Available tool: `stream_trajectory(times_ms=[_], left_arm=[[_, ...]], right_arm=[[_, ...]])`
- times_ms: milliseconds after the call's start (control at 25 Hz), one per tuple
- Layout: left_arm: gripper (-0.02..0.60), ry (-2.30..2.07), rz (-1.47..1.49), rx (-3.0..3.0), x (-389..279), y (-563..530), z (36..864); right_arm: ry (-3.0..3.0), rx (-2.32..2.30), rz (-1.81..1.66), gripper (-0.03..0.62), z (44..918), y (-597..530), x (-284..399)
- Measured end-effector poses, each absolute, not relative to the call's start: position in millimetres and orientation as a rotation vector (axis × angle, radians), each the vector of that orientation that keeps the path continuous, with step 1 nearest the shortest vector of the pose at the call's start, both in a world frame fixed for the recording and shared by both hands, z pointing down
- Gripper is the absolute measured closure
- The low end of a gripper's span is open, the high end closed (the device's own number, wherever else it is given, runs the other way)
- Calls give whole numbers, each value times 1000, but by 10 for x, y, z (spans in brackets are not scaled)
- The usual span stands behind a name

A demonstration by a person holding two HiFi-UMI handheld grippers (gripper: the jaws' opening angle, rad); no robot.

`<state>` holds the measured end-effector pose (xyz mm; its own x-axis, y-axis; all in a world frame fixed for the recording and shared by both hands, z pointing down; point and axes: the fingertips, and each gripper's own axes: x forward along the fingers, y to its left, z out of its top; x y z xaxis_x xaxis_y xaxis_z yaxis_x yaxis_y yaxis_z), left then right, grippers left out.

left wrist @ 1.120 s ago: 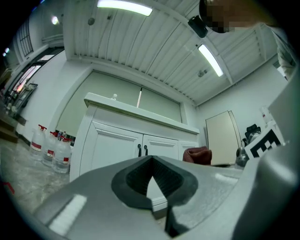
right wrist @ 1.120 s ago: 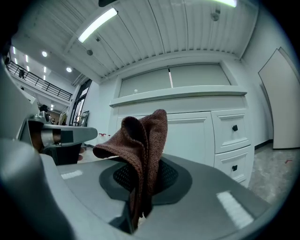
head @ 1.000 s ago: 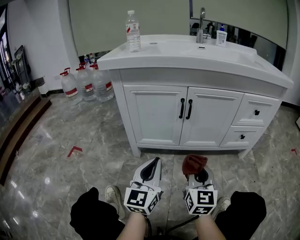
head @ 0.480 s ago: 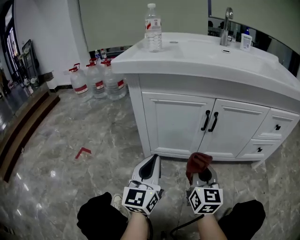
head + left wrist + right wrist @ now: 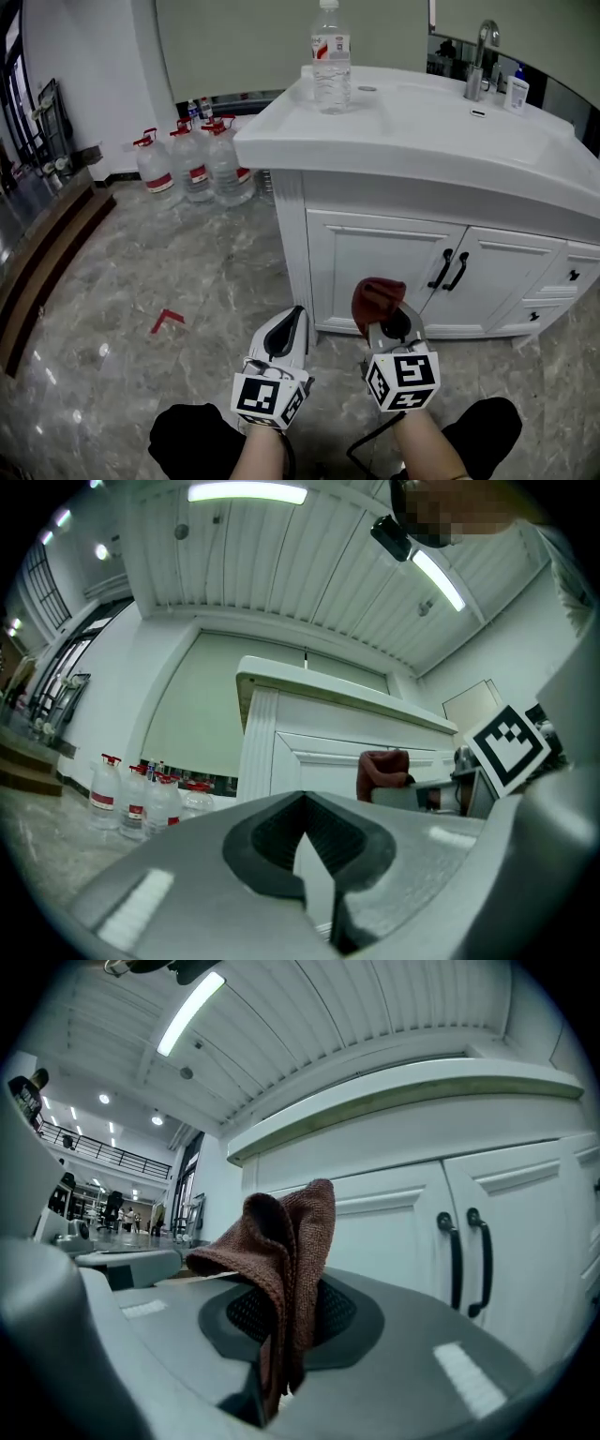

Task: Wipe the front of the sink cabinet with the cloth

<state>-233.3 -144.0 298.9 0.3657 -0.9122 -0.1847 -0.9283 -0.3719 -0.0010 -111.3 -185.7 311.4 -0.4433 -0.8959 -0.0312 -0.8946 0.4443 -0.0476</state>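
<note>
The white sink cabinet (image 5: 394,262) stands ahead, with two doors bearing black handles (image 5: 451,270) and drawers at the right. My right gripper (image 5: 386,317) is shut on a reddish-brown cloth (image 5: 375,296), which bunches above the jaws just in front of the left door. The cloth (image 5: 277,1260) fills the middle of the right gripper view, with the door handles (image 5: 469,1260) beyond. My left gripper (image 5: 286,330) hangs beside it, shut with nothing between its jaws, pointing at the cabinet's left corner (image 5: 255,752). From the left gripper view the cloth (image 5: 382,772) shows at the right.
A water bottle (image 5: 330,58), a tap (image 5: 480,62) and a small soap bottle (image 5: 514,92) stand on the sink top (image 5: 412,131). Several large water jugs (image 5: 192,164) sit on the marble floor at the back left. A red corner mark (image 5: 167,321) lies on the floor.
The view has shifted left and closer to the cabinet. My right gripper has risen and moved forward with the cloth, toward the left door. The left gripper stayed low beside it.
</note>
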Motion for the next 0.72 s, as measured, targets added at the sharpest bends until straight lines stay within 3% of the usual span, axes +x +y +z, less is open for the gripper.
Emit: stream_trajectory(times_ms=[480,720], left_arm=[[580,1636,175,-2507,-2693,-1819,2970],[580,1631,200,-2540,-2713,-1870,3037]], right_arm=[[2693,-1465,7,517,2536,-2519,-2122],[2709,-1450,15,516,2520,-2615,-2148]])
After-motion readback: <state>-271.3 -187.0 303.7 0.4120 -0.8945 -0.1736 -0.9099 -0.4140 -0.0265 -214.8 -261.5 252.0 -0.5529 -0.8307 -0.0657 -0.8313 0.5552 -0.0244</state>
